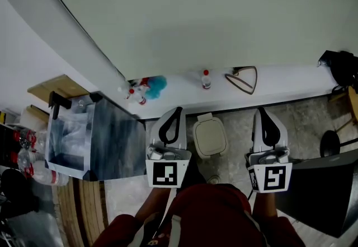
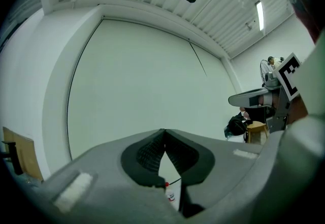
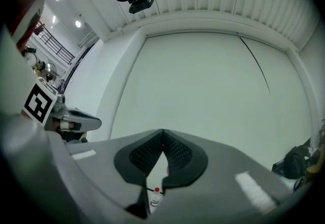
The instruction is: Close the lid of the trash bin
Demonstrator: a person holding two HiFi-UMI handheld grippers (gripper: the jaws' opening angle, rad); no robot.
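On the floor below the wall ledge (image 1: 291, 86): bin (image 1: 210, 136), beige, seen from straight above. Its lid (image 1: 210, 138) lies flat over the top (closed, as far as the head view shows).

Left gripper (image 1: 178, 111): just left of the bin, pointing at the wall (image 1: 224, 10). In the left gripper view (image 2: 163, 131) the jaws are clenched, pad tips meeting, nothing between them.

Right gripper (image 1: 260, 111): right of the bin and farther from it than the left one, also pointing at the wall. In the right gripper view (image 3: 163, 131) the jaws are clenched tip to tip and empty.

Beyond the bin, on the ledge: a red-capped bottle (image 1: 206, 79), almost in line with the bin. The same sort of bottle shows through the gap under each pair of jaws (image 2: 170, 195) (image 3: 155, 197). A wire hanger (image 1: 243, 79) lies right of the bottle.

Left of the bin, past the left gripper: a grey box (image 1: 114, 142) with clear plastic inside.
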